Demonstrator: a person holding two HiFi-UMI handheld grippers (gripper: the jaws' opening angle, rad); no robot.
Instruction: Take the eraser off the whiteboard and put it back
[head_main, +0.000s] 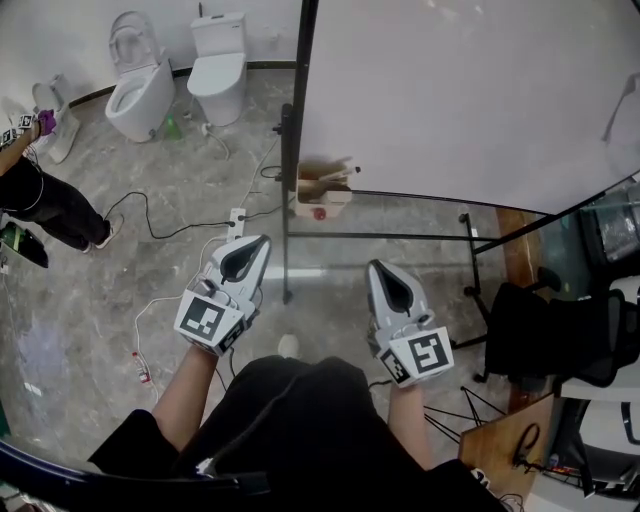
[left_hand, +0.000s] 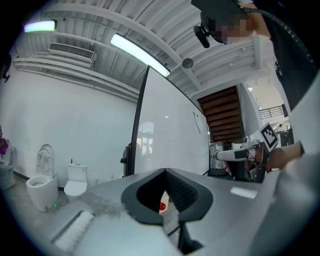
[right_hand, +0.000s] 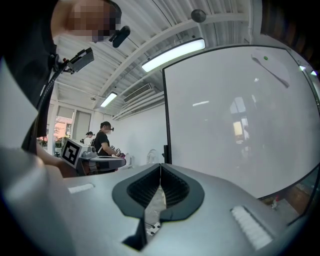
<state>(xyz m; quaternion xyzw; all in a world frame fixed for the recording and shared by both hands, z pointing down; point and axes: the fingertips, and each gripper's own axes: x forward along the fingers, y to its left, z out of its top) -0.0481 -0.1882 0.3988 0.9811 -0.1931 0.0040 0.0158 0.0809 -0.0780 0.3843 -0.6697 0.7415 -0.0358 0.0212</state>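
A big white whiteboard on a black frame stands ahead of me, and it also fills the left gripper view and the right gripper view. I cannot make out an eraser for certain. A thin grey thing clings to the board's far right side. My left gripper and right gripper hang side by side short of the board, both pointing at it. On each one the jaws meet at the tips, left and right, with nothing between them.
A small cardboard box with a red item sits at the board's foot. Cables and a power strip lie on the marble floor. Two toilets stand at the back left, near a person. A black chair stands right.
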